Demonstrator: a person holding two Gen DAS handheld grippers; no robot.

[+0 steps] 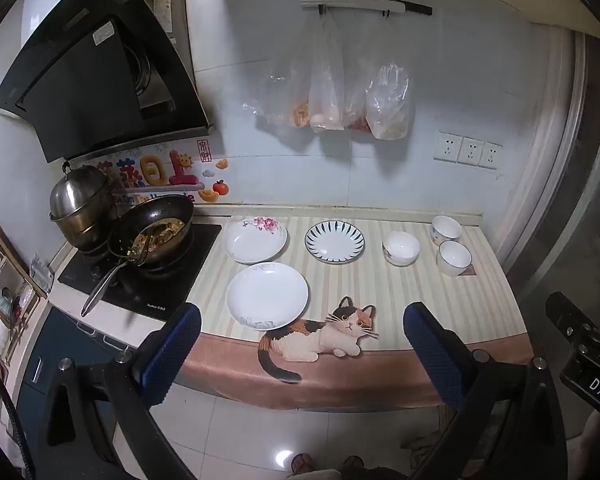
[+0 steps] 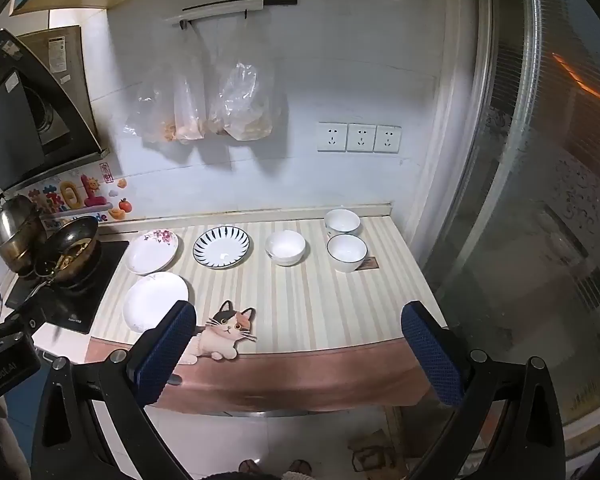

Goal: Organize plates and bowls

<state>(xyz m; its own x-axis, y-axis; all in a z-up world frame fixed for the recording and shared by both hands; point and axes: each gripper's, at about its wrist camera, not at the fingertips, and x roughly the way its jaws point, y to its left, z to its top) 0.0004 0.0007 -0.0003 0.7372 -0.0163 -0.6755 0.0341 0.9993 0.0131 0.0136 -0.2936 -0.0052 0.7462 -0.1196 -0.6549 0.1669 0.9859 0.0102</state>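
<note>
Three plates lie on the striped counter mat (image 1: 380, 292): a plain white plate (image 1: 267, 295) (image 2: 156, 300) at the front left, a flower-patterned plate (image 1: 255, 239) (image 2: 152, 256) behind it, and a blue-striped plate (image 1: 334, 241) (image 2: 221, 247) in the middle. Three white bowls stand to the right: one (image 1: 401, 248) (image 2: 285, 248) mid-counter, two (image 1: 447, 228) (image 1: 454, 258) (image 2: 342, 222) (image 2: 347, 253) near the right edge. My left gripper (image 1: 302, 346) and right gripper (image 2: 298, 346) are both open and empty, held in front of the counter's edge, apart from everything.
A stove (image 1: 140, 276) at the left carries a wok with food (image 1: 156, 232) and a steel pot (image 1: 80, 208). A range hood (image 1: 92, 72) hangs above it. Plastic bags (image 1: 332, 92) hang on the wall. Sockets (image 1: 468, 151) and a glass door (image 2: 540, 200) are at the right.
</note>
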